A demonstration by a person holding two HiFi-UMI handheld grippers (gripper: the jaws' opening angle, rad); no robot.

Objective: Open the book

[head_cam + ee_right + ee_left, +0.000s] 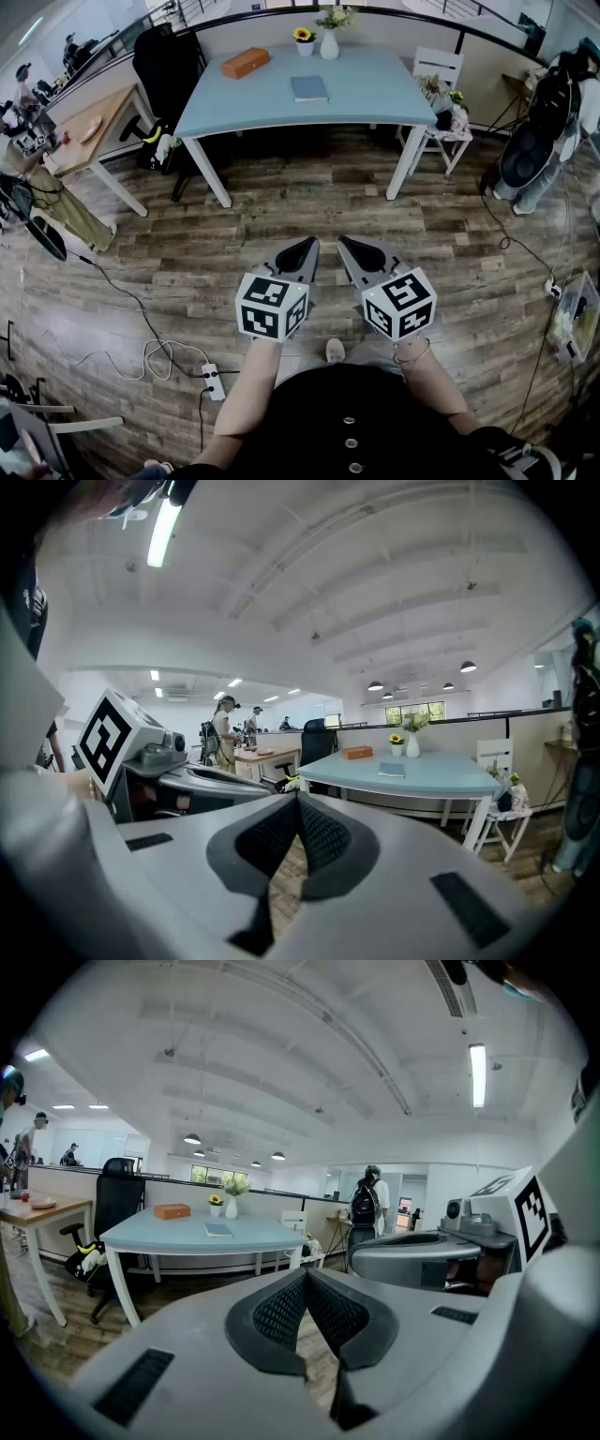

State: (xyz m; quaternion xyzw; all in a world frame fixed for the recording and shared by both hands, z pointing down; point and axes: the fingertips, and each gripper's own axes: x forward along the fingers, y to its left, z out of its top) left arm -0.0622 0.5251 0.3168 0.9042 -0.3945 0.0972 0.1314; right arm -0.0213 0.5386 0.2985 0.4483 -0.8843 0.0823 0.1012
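Observation:
The book (309, 89) is a closed grey-blue volume lying flat on the light blue table (375, 94), far ahead of me across the wooden floor. It also shows small and distant as the book (218, 1230) in the left gripper view and the book (391, 771) in the right gripper view. My left gripper (307, 246) and right gripper (349, 244) are held side by side over the floor, well short of the table. The left gripper (306, 1274) has its jaw tips touching with nothing between them. The right gripper (298, 799) is likewise shut and empty.
On the table stand an orange box (245, 63), a sunflower pot (304, 40) and a white vase (329, 43). A black office chair (167, 56) and wooden desk (94, 127) stand left, a white chair (437, 67) right. A person with a backpack (548, 122) stands far right. A power strip (212, 381) lies on the floor.

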